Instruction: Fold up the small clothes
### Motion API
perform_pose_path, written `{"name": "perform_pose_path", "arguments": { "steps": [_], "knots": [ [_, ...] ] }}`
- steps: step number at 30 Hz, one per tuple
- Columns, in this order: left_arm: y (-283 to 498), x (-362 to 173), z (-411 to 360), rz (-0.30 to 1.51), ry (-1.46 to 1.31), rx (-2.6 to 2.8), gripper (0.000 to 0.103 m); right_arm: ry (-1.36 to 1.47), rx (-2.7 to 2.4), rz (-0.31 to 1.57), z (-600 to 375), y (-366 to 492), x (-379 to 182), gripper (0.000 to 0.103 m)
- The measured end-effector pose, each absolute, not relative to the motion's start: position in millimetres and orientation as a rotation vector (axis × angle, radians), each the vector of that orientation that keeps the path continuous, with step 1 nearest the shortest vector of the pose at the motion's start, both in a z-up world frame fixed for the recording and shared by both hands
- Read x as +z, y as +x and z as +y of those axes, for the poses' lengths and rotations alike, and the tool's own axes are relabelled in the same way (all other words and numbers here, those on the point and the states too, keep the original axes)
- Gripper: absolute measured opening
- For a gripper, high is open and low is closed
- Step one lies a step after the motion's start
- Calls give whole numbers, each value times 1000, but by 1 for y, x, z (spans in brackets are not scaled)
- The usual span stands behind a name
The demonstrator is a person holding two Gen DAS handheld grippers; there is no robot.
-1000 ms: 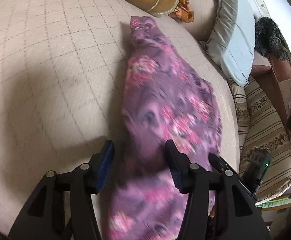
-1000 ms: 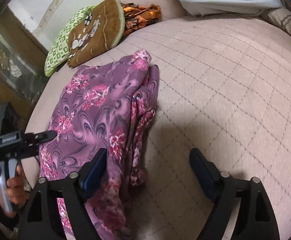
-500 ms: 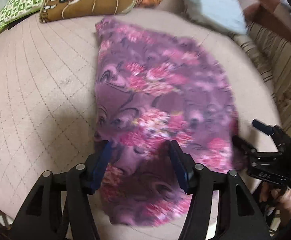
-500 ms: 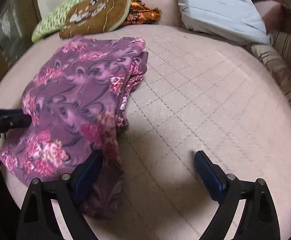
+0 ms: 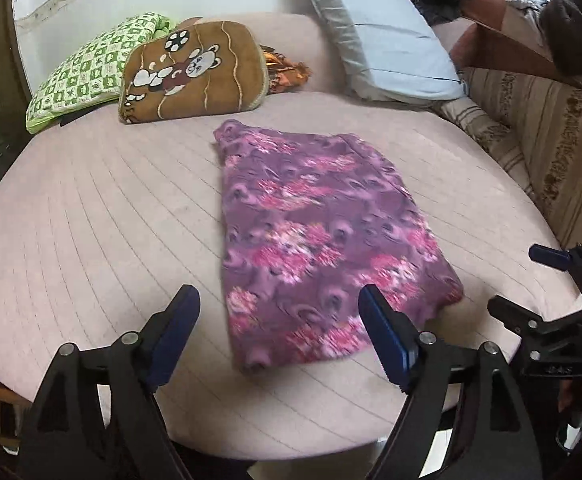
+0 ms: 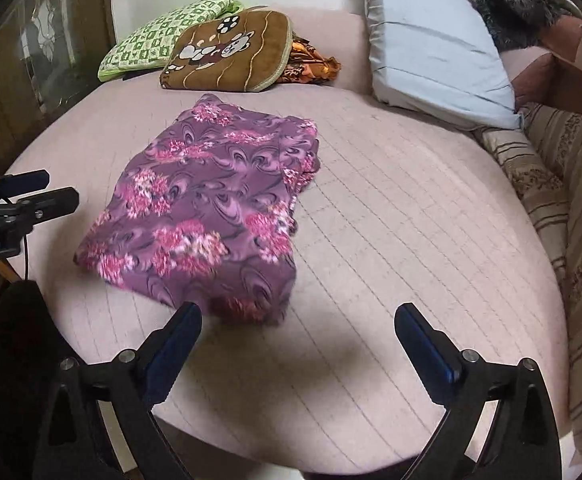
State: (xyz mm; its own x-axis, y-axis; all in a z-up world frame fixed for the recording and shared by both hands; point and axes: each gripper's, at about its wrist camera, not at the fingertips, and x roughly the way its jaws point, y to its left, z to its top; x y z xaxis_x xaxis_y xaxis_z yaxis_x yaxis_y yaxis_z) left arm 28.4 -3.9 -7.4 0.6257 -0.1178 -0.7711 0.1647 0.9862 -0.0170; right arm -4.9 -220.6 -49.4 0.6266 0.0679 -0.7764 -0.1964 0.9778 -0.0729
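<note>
Your folded purple floral garment (image 5: 323, 240) lies flat on the quilted pink bed (image 5: 91, 220), apart from both claws. Your left claw (image 5: 279, 332) has just been opening and stands wide, gripping nothing. Your right claw (image 6: 297, 346) has also just been opening, wide and empty, over bare bed just beside the garment's near edge.

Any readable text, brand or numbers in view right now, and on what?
None can be read.
Right gripper: pale marking on its body, too blurred to read.
Left gripper: pale marking on its side, too small to read.
Brown cushion: cartoon bear picture only, no words.
</note>
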Motion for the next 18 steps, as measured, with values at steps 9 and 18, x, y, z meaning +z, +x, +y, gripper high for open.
{"name": "perform_pose_path", "arguments": {
  "steps": [9,18],
  "knots": [
    [-5,-4,-42,862,252,-163,82,-222,152,879,-214,-20,-47,101],
    [-19,-2,-49,880,276,-218,82,-194,122,856,-222,-22,-37,101]
  ]
}}
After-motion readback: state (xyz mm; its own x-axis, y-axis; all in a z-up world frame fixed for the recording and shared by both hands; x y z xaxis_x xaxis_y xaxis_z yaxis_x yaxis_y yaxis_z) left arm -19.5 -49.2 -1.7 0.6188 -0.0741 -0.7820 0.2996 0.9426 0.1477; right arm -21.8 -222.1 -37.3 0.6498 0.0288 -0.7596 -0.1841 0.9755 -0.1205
